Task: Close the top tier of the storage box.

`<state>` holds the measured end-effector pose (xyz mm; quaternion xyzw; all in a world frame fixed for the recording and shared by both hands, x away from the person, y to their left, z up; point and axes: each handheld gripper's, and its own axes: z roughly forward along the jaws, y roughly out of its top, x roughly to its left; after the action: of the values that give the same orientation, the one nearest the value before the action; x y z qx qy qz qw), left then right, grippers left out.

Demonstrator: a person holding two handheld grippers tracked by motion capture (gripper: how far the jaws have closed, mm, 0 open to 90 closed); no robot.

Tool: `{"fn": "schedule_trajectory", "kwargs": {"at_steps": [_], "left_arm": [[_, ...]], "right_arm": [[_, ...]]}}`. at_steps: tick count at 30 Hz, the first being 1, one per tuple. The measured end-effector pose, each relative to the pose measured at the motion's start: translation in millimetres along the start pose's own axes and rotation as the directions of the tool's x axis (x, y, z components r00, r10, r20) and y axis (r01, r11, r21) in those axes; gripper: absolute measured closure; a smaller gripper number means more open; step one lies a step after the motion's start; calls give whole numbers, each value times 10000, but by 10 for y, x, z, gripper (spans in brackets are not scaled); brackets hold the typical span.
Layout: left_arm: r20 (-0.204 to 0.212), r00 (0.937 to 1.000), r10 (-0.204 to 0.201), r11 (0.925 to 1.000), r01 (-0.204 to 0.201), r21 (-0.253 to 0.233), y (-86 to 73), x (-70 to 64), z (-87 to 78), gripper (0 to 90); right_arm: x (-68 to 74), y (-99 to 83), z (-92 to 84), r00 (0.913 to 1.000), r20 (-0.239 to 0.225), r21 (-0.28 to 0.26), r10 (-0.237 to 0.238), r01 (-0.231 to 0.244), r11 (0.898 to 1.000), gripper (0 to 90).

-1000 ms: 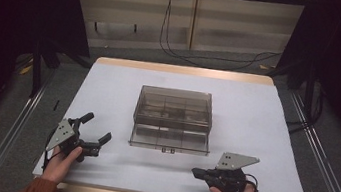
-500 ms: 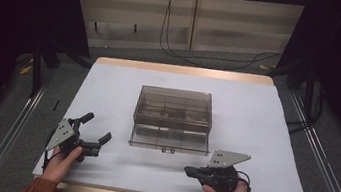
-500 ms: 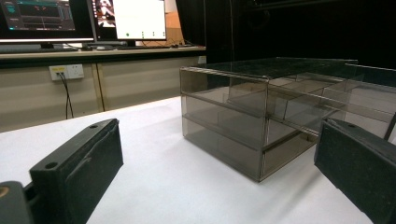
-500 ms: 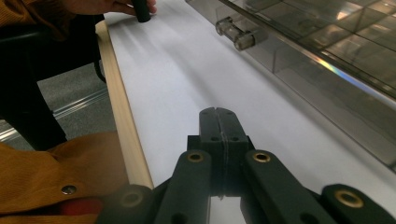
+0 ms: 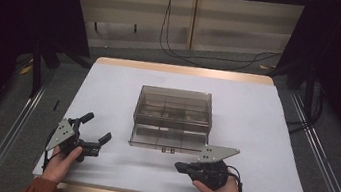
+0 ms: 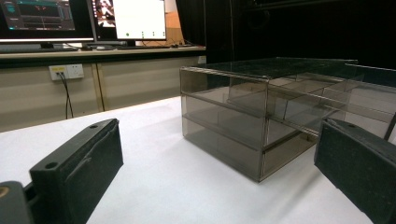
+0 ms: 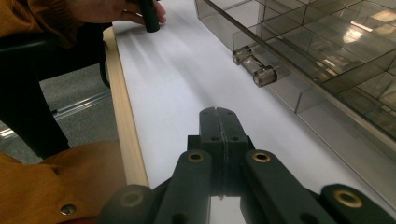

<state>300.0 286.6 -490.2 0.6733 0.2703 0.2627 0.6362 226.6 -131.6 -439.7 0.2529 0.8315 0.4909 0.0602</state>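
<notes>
A smoky clear compartment box (image 5: 173, 119) sits mid-table (image 5: 109, 87). Near left, the left gripper (image 5: 95, 133) gapes wide; near right, the right gripper (image 5: 179, 167) is pinched together, empty.

Organizer box (image 5: 173, 119) contents too dim to tell.

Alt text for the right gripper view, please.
The right claw, jaws pressed shut on nothing, points along a white table beside a smoky clear compartment box with a small handle. A hand rests far off.
</notes>
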Motion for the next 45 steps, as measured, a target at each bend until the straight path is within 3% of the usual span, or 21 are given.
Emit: {"fn": "schedule_trajectory", "kwargs": {"at_steps": [32, 45], "left_arm": [[-17, 10000, 30, 10000, -30, -1, 0, -1, -1, 10], [-18, 10000, 26, 10000, -26, -1, 0, -1, 0, 10]], "right_arm": [[-62, 218, 289, 9990, 158, 105, -422, 420, 9991, 900], [-79, 207, 318, 9989, 381, 144, -272, 267, 9995, 900]]}}
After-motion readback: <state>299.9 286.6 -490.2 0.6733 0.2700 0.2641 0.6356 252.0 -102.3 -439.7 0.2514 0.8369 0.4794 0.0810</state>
